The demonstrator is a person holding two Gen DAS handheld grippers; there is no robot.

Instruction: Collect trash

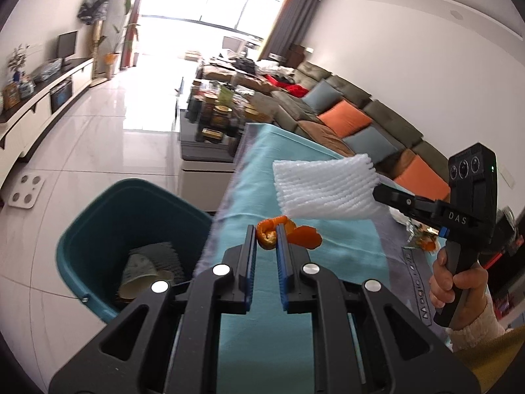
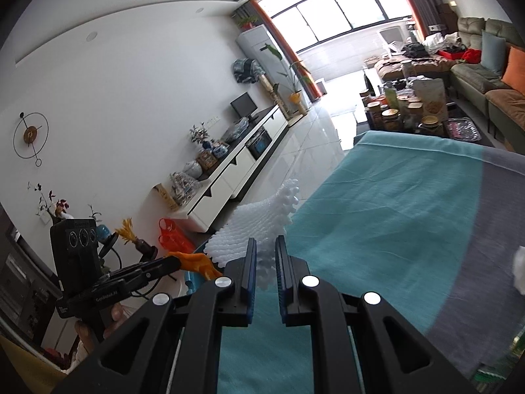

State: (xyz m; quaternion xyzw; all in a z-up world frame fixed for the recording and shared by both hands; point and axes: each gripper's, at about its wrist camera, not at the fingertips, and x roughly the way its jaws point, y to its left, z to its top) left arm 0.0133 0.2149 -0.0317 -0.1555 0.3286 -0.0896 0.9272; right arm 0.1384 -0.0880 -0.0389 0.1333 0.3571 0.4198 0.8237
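Note:
My left gripper (image 1: 266, 229) is shut on a curl of orange peel (image 1: 303, 234), held above the left edge of the table with the teal cloth (image 1: 295, 170). Just left of it and lower stands a teal bin (image 1: 98, 223) with a paper cup (image 1: 137, 275) and foam netting inside. My right gripper (image 2: 265, 243) is shut on a white foam net sleeve (image 2: 262, 216). In the left wrist view that foam net sleeve (image 1: 325, 187) hangs from the right gripper (image 1: 377, 193), up and to the right of the peel. The left gripper (image 2: 177, 262) with the orange peel (image 2: 200, 262) shows at the left of the right wrist view.
More peel scraps (image 1: 426, 243) lie on the cloth's grey border near the person's hand (image 1: 456, 282). A white crumpled piece (image 2: 520, 269) lies at the table's right side. A low table crowded with jars (image 1: 216, 111) stands beyond, a sofa (image 1: 354, 118) along the right.

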